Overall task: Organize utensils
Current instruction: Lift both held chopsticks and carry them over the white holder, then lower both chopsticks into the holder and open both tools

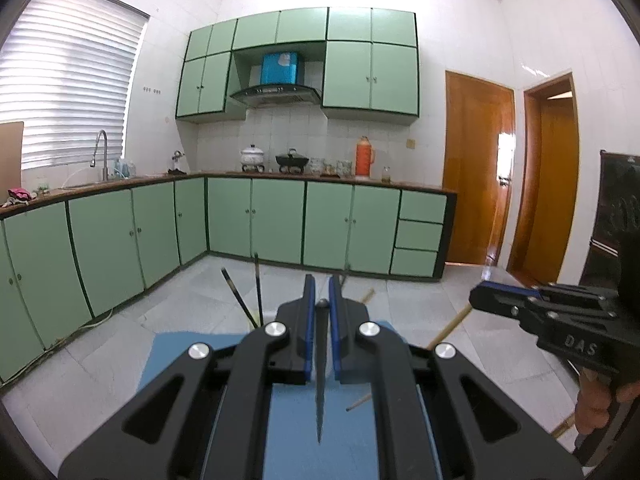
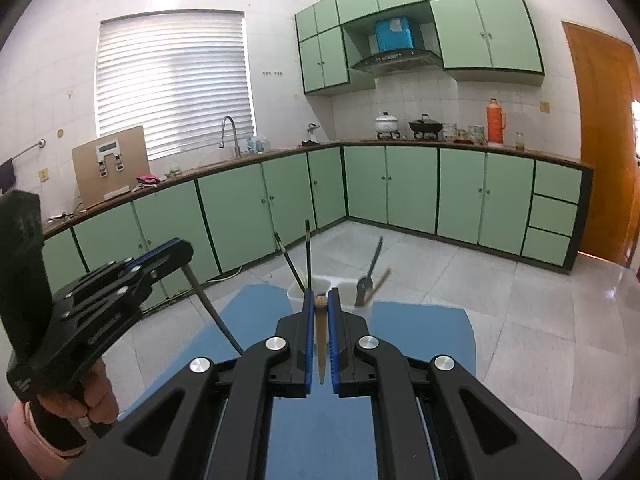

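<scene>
On the left, the left gripper is clenched on a dark chopstick that hangs down between its fingers over the blue mat. Moving right, two more dark chopsticks stand in the white holder on the mat, with a dark utensil and a wooden stick poking out of its right side. The right gripper is grasping a wooden chopstick, tip pointing down. Green cabinets are behind it all.
</scene>
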Demonstrator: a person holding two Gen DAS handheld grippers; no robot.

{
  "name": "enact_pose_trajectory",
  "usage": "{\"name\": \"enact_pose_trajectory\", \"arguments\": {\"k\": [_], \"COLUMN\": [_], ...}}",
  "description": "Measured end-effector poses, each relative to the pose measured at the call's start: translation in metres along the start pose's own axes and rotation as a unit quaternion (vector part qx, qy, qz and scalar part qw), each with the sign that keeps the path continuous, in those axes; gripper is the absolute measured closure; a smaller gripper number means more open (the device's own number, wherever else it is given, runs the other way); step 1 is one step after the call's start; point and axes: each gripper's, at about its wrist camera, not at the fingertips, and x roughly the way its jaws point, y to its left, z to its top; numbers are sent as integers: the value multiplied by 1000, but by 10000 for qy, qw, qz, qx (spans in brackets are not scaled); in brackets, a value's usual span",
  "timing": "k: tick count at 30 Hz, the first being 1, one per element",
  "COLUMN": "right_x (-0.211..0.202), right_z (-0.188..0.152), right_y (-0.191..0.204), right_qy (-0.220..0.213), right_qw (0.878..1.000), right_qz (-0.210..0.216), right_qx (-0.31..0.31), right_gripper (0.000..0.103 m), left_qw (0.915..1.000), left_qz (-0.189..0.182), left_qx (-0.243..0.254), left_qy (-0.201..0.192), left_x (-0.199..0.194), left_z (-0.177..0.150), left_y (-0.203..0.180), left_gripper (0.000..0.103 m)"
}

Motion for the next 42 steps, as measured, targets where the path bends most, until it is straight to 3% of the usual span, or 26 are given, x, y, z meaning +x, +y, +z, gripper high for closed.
{"name": "enact_pose_trajectory", "arguments": {"k": [13, 23, 34, 42], "right_x": [46, 108, 185, 213], "right_z": [76, 102, 77, 58], "right_y": [-6, -20, -35, -41], "right_qy": [-229, -65, 498, 803], "right_qw": [9996, 9998, 9986, 9966], "right_qz": [84, -48, -147, -152], "right_qx": [-171, -196, -105, -77], "right_gripper": [96, 96, 96, 96], "left_qw": [9983, 9983, 9993, 9989], "left_qz": [188, 253, 326, 391], "left_qx": [29, -18, -23, -134], "left_qy": [-548, -518, -187, 235], "left_x": [59, 138, 203, 231], "left_z": [75, 107, 73, 37], "left_y": [28, 49, 62, 75], "left_gripper": [97, 97, 97, 97]}}
